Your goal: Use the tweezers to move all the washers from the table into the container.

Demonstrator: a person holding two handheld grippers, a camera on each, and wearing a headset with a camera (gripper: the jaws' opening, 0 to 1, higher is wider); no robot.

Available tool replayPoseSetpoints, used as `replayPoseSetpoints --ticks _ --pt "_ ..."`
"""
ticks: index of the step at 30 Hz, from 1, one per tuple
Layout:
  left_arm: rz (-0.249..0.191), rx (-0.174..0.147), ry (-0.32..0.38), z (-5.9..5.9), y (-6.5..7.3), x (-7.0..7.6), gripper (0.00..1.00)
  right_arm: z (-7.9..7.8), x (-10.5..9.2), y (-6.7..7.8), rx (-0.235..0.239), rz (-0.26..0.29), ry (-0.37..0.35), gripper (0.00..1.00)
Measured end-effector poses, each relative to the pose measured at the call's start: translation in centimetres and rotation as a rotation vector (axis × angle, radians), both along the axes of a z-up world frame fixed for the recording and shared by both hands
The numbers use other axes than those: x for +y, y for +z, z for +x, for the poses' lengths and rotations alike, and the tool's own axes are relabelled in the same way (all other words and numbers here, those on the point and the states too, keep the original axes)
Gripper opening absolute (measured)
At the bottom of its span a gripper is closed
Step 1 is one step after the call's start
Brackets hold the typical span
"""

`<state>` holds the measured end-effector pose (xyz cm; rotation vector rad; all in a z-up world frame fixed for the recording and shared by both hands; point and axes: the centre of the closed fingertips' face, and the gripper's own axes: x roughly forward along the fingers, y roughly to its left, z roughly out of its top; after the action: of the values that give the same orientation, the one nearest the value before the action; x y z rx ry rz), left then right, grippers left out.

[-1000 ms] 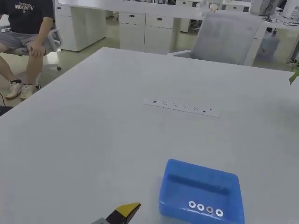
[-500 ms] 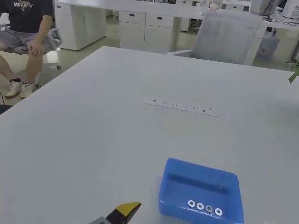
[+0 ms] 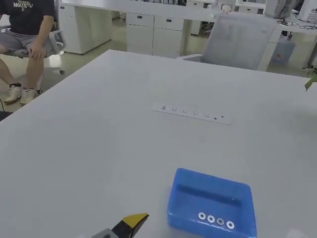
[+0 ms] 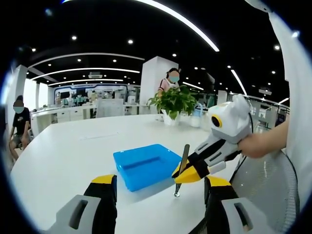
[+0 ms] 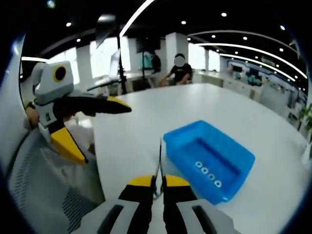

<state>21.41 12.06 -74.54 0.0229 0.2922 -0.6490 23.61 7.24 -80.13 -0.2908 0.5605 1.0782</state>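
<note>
Inside the blue container (image 3: 210,179), close to the tabletop's (image 3: 99,148) near edge: four washers (image 3: 215,219) in a row. Probably all moved, with little or nothing left. Right gripper (image 5: 157,181) clamped on tweezers (image 5: 159,158), long axis along its jaws, tips aimed down beside the container. Left gripper (image 4: 160,183) spread wide, empty.

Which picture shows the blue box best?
The right gripper view: the whole blue box with four washers inside. The head view looks down into the box, its near edge at the picture's bottom. The left gripper view sees it low, side-on, beside the tweezers.
</note>
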Motion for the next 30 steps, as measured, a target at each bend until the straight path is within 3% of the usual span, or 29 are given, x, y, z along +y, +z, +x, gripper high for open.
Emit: replayPoseSetpoints --ticks 18,30 --pt "0.001 0.003 -0.005 0.1 0.0 -0.1 0.73 1.2 0.9 3.5 -0.064 0.045 0.006 0.03" --pt "0.001 0.003 -0.009 0.0 0.0 -0.1 0.72 2.3 1.4 4.9 -0.099 0.061 0.002 0.03"
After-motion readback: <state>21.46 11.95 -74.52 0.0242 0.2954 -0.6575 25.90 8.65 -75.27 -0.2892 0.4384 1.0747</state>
